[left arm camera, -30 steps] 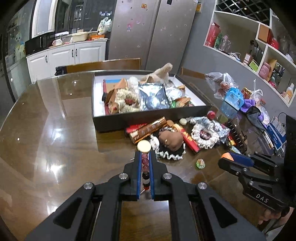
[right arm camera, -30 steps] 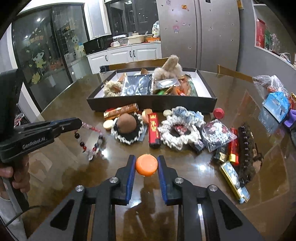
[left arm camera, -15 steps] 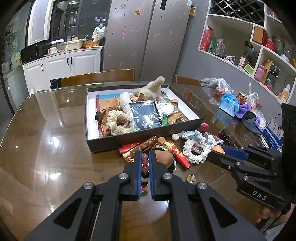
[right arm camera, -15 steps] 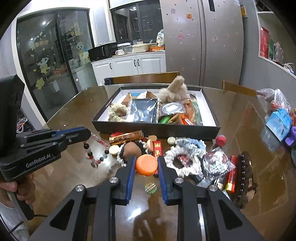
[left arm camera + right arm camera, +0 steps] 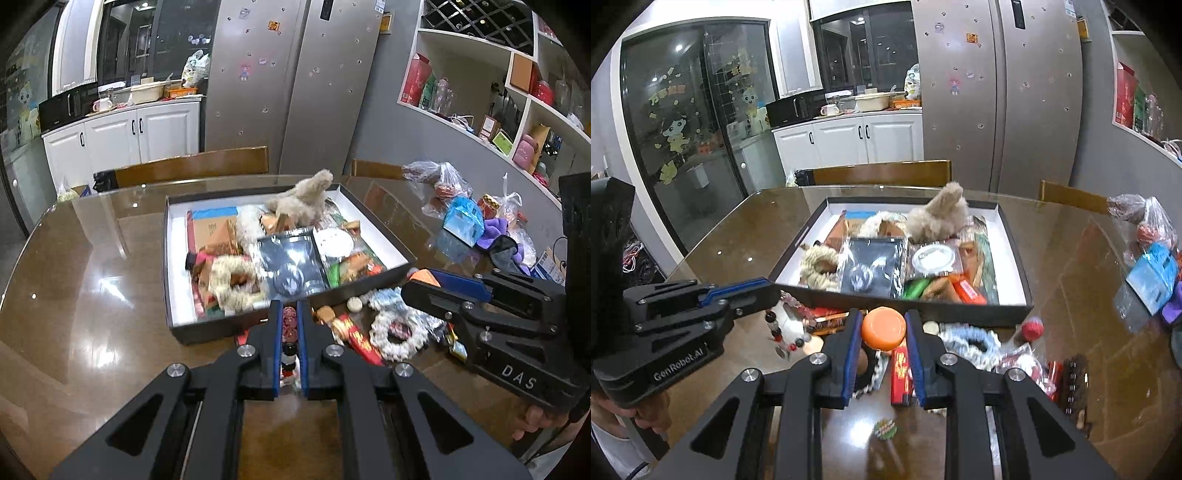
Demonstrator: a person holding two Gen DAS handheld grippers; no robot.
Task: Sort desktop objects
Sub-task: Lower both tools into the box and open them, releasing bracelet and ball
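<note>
My left gripper (image 5: 289, 314) is shut on a string of red, black and clear beads, the bead bracelet (image 5: 290, 334); from the right wrist view it dangles under that gripper (image 5: 764, 291) as a loop (image 5: 786, 332). My right gripper (image 5: 882, 321) is shut on a round orange disc (image 5: 883, 328). Both hover above the table just in front of the black box (image 5: 905, 308), white inside, which holds a plush toy (image 5: 938, 218), woven rings, foil packets and cards. In the left wrist view the right gripper (image 5: 417, 278) comes in from the right at the box's near corner.
Loose items lie before the box: lace scrunchies (image 5: 967, 341), a red packet (image 5: 899, 373), a red ball (image 5: 1032, 326), a brown comb (image 5: 1073, 384), a small striped candy (image 5: 885, 430). Plastic bags (image 5: 458, 206) crowd the right table edge. Chairs stand behind the glossy brown table (image 5: 92, 280).
Both grippers have risen and moved forward toward the box, each keeping its hold. The loose pile has slid under and behind the fingertips in both views.
</note>
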